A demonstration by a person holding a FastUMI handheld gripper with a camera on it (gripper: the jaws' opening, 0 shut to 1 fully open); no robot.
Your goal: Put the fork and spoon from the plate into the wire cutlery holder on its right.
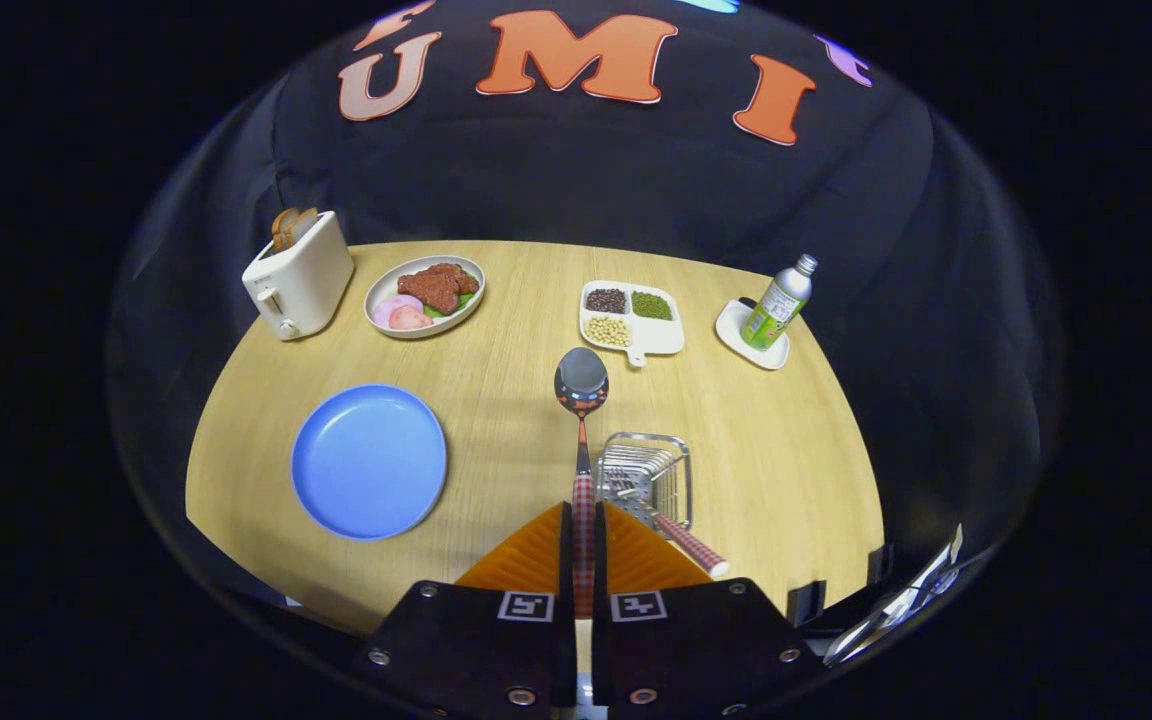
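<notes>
My gripper is shut on the spoon, both orange fingers pressing on its red checked handle. The spoon points forward, its shiny bowl held above the table beyond the fingertips. Just right of the fingertips and below them sits the wire cutlery holder. The fork lies in it, head down among the wires, its red checked handle leaning out toward me on the right. The blue plate lies bare to the left of the fingers.
On the wooden table, a white toaster with bread stands far left, beside a food plate. A white divided dish of beans lies beyond the spoon. A green bottle stands on a white coaster at far right.
</notes>
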